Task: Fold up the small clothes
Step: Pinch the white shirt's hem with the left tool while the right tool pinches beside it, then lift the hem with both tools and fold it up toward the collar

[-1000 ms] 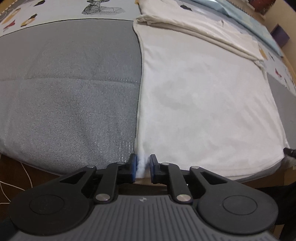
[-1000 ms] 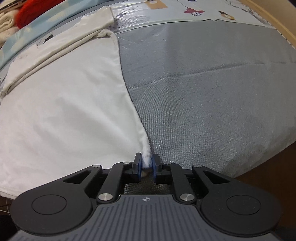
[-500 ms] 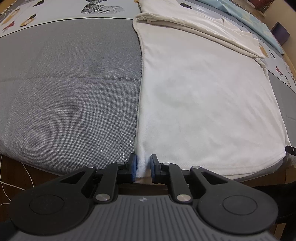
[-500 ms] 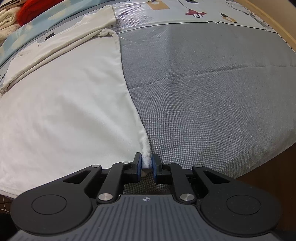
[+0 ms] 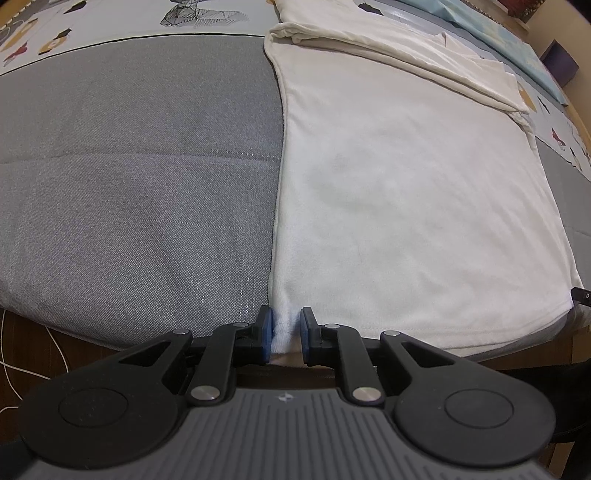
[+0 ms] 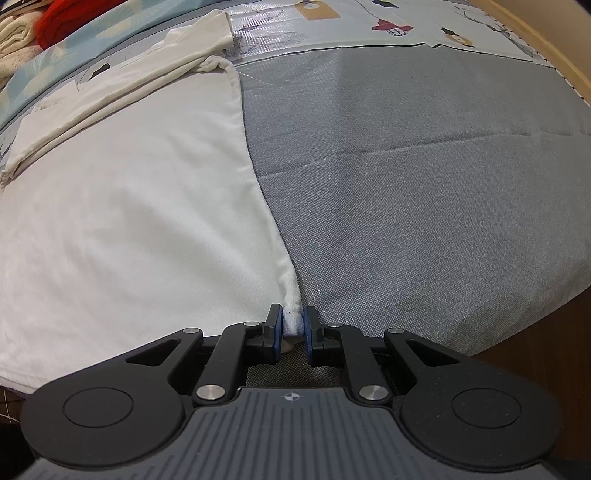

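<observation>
Nearest the left wrist camera, the left gripper is pinching the near left corner of the white garment, its blue pads sitting either side of a bunched bit of hem. At the opposite near corner, the right gripper is squeezing a small wad of the same white garment between its pads, which have just been closing a little further on the cloth.

The garment is lying flat on the grey mattress cover, its hem running along the near edge of the bed between the two grippers and its long axis stretching away from them toward the far side. It is looking soft, plain and off-white, smooth across the body with only faint shading.

Farther off, the sleeves are lying folded across the top of the body as a long band, crosswise to the long axis. Beyond that, a printed sheet is covering the far part of the bed, and a red cloth is resting at the far left in the right wrist view.
</observation>
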`<action>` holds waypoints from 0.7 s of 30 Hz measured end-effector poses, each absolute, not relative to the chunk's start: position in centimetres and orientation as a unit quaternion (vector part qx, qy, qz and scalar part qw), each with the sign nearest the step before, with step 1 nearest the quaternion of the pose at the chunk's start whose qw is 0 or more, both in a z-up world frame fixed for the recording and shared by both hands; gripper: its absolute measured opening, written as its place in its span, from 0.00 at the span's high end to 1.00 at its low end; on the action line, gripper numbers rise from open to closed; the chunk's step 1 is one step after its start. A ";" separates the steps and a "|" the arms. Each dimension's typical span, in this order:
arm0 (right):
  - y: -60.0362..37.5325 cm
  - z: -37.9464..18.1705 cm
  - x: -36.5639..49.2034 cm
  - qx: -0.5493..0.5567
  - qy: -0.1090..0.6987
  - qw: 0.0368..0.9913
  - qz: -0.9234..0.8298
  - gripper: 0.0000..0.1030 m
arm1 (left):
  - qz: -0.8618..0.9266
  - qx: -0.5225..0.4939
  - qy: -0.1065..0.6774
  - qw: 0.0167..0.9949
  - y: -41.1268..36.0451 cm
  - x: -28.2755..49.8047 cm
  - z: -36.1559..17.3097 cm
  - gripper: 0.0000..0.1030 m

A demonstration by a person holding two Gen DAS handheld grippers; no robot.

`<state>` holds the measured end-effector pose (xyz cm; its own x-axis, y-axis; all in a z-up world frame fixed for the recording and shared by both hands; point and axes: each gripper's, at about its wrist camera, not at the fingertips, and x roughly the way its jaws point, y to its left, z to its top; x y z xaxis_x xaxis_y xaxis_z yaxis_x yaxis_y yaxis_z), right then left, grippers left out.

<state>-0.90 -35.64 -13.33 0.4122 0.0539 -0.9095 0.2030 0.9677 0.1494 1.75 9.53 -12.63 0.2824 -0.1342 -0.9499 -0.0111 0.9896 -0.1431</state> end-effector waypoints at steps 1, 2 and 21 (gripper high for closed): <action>-35.6 -13.3 -0.9 0.119 0.539 0.833 -0.044 0.92 | -0.040 -0.058 0.597 0.799 9.5 1.7 -12.6 0.94; -35.7 -13.2 -1.0 0.122 0.536 0.834 -0.044 0.93 | -0.043 -0.057 0.596 0.800 9.4 1.7 -12.5 0.94; -42.5 5.2 -13.7 0.219 0.399 0.887 0.077 0.94 | -0.190 -0.067 0.455 0.867 15.7 -11.2 6.1 0.95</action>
<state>-13.73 -42.50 5.21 0.6702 0.3115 -0.6736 0.0383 0.8919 0.4505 -11.21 15.66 6.11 0.5132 -0.3909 -0.7641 0.2685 0.9187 -0.2897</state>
